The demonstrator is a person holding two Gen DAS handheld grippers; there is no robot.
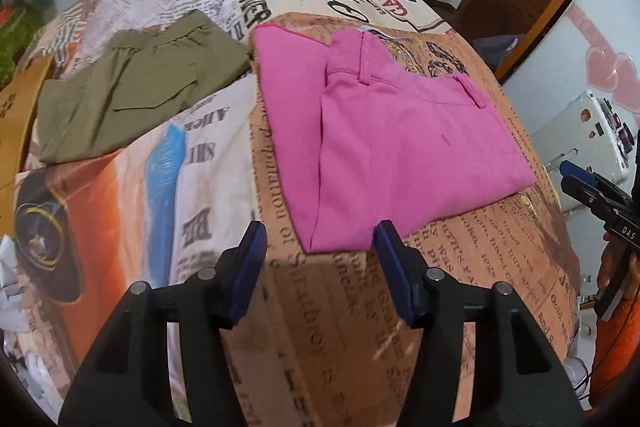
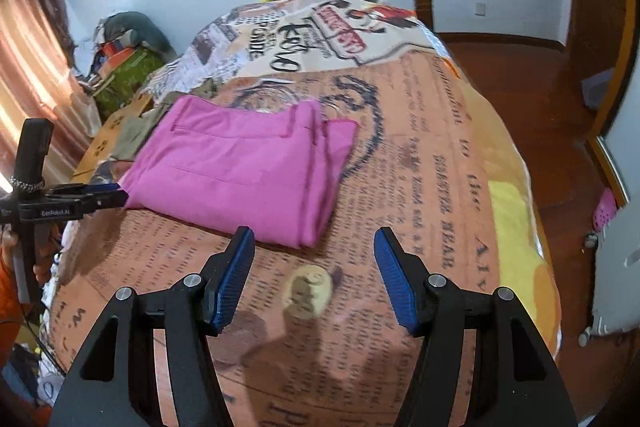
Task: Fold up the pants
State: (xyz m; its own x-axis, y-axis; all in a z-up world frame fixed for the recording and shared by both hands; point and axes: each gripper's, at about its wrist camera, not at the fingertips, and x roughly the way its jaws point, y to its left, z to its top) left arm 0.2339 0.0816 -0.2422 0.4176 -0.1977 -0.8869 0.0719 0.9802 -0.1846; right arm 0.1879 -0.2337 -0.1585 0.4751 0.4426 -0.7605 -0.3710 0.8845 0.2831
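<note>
Blue-padded and gaping, the left gripper [image 1: 320, 239] and the right gripper [image 2: 314, 247] both hang empty above the bed [image 2: 432, 163], grasping nothing. Just beyond them the pink pants [image 1: 400, 139] lie folded into a compact stack on the printed cover, with olive pants [image 1: 132, 83] folded beside them. The folding looks essentially finished; at most a tidy-up remains.
</note>
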